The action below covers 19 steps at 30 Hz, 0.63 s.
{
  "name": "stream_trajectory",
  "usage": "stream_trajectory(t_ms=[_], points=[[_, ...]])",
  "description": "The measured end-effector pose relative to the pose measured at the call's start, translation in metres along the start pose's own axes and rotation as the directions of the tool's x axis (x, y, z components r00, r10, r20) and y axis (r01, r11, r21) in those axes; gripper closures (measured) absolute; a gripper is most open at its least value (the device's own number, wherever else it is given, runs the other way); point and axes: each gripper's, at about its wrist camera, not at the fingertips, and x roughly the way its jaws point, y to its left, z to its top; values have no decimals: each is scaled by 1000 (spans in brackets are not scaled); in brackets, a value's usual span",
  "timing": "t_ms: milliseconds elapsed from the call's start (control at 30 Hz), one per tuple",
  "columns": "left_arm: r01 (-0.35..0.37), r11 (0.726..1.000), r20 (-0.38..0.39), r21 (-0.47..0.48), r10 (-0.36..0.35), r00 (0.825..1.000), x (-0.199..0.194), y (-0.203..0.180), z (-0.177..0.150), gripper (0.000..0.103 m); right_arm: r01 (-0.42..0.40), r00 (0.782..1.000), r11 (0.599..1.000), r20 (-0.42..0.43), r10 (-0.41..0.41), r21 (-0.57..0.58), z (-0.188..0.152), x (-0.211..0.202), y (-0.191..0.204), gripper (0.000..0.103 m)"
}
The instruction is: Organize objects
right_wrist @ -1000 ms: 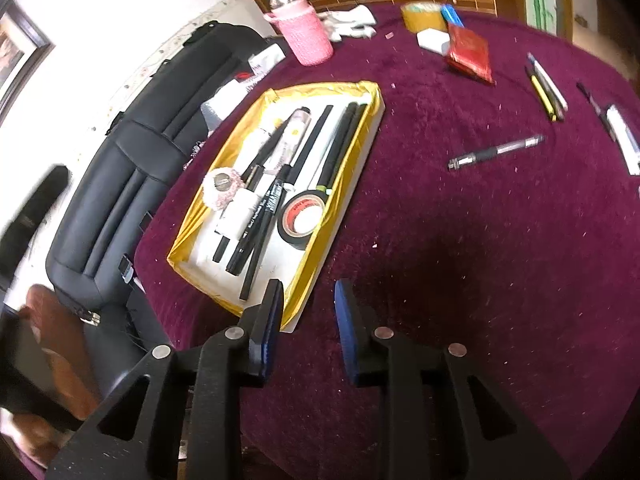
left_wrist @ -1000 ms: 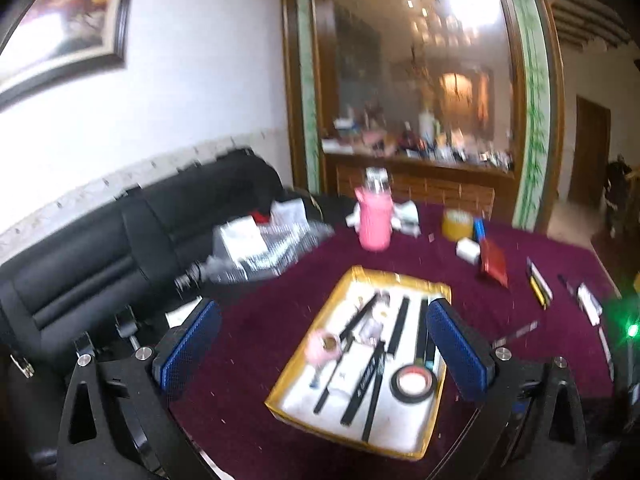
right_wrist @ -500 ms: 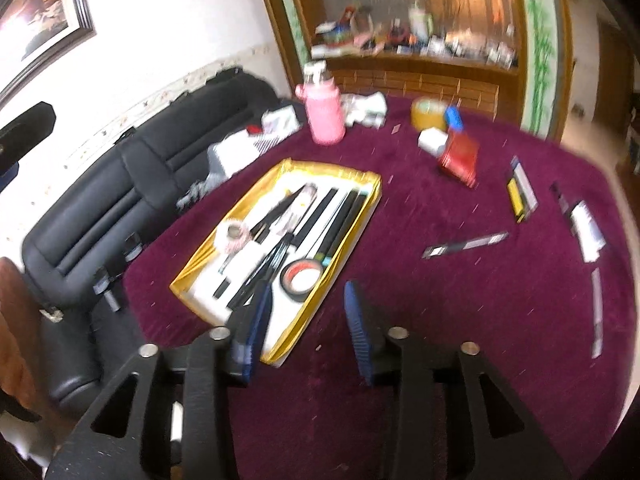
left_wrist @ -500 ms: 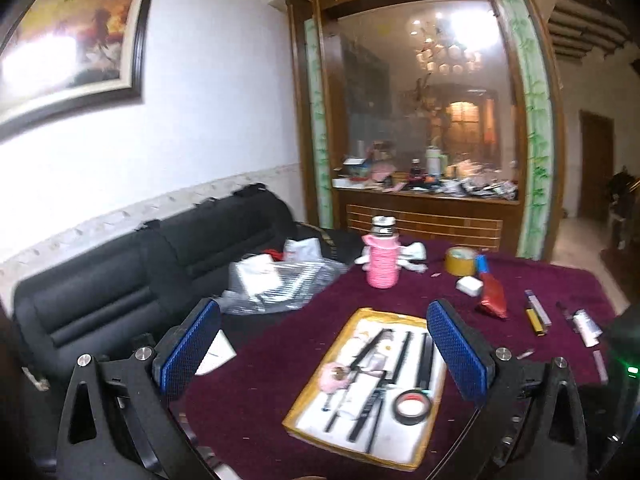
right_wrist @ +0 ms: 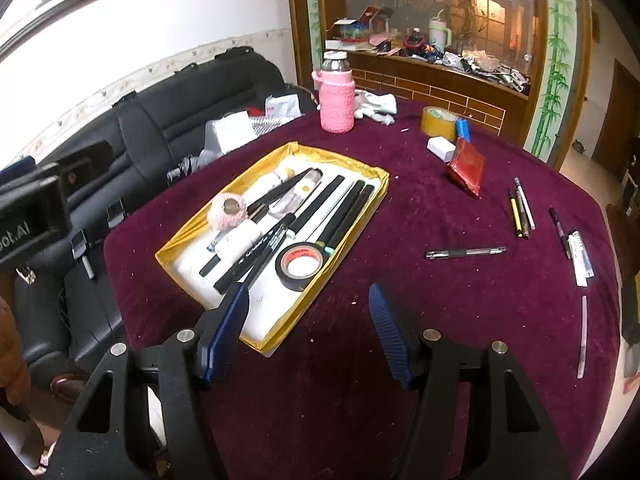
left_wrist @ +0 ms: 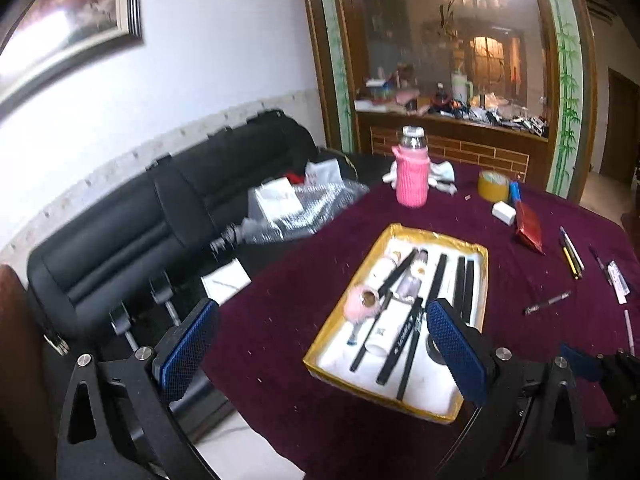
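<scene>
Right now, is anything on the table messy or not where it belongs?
Yes. A silver pen lies alone on the maroon cloth, outside the yellow tray that holds the other pens. More pens are scattered near the far edge, also outside it.

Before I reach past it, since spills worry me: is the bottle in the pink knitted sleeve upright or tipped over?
Upright. The bottle in the pink knitted sleeve stands on its base on the maroon tablecloth, silver cap on top.

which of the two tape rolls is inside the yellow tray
The black tape roll, lying flat at the near corner of the yellow tray. The tan tape roll sits out on the cloth at the far side.
</scene>
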Motion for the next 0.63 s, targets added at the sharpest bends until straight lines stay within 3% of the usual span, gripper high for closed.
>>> stream_trajectory(t_ms=[633], points=[[106,994,-146,41,-99,984,73,5,9,1,82,993,996,-88,-79,37,18,44,18,41]])
